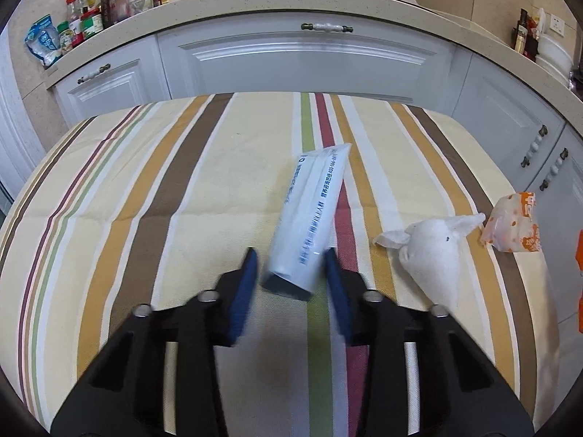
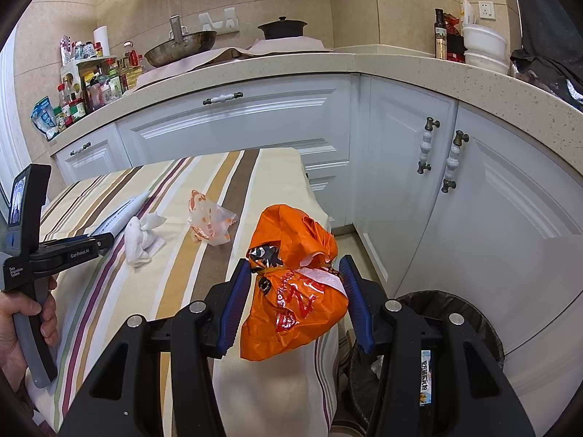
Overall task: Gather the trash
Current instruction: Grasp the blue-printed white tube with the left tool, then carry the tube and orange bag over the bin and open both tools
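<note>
left wrist view shows the left gripper [image 1: 289,260] straddling the near end of a white tube [image 1: 309,215] that lies on the striped tablecloth [image 1: 145,182]. the tube's long axis runs away from the jaws, tilting slightly right, its dark cap end between the blue pads. the right pad looks to touch it, the left pad stands just off, so the jaws are not yet clamped. by my judgement the coming squeeze turns on the tube staying centred between the pads. right wrist view shows the right gripper [image 2: 297,291] with its jaws closed on an orange plastic bag [image 2: 291,306], held at the table's edge, with a black-lined bin [image 2: 473,313] below to the right. count: one tube, one crumpled white tissue [image 1: 433,255], one orange-and-white wrapper [image 1: 513,225], one orange bag, one bin. the left hand is nearer the tube, tissue and wrapper.
</note>
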`<state>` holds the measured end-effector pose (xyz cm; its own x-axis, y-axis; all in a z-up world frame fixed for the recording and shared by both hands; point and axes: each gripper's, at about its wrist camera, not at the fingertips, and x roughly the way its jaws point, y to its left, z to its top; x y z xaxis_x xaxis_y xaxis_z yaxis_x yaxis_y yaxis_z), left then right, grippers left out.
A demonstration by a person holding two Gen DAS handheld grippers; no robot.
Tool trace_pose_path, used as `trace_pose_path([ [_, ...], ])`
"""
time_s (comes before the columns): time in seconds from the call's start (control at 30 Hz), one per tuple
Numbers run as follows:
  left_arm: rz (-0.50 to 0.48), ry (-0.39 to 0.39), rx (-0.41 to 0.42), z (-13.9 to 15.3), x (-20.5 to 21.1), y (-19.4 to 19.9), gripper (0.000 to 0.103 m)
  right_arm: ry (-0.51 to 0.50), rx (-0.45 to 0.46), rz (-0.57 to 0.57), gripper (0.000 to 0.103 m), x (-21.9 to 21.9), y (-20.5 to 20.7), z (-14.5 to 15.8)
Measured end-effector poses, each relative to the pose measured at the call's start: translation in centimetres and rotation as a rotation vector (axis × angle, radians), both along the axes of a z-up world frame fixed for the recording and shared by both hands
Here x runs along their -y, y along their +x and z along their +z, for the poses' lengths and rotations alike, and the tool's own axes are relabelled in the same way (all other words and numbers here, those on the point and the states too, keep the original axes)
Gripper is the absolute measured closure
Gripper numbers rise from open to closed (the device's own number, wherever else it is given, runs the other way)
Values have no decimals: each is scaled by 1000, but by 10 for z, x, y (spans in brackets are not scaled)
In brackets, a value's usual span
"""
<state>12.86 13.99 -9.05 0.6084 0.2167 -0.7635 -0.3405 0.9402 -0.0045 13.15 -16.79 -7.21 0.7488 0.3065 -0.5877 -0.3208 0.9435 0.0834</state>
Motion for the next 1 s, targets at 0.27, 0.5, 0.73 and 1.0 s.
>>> trace_pose_path([
  [0.27,-27,16,44,8,6,-15,94,-2,6,-1,53,-1,-1,0],
  [0.5,-31,53,101,28,11,-38,97,-7,44,-7,53,-2,-11,5],
  [0.73,-53,87,156,48,23,-60,97,-23,84,-9,53,-4,-26,15],
  [1.0,-96,101,230,72,43,-92,97,-31,139,-34,53,2,-46,31],
])
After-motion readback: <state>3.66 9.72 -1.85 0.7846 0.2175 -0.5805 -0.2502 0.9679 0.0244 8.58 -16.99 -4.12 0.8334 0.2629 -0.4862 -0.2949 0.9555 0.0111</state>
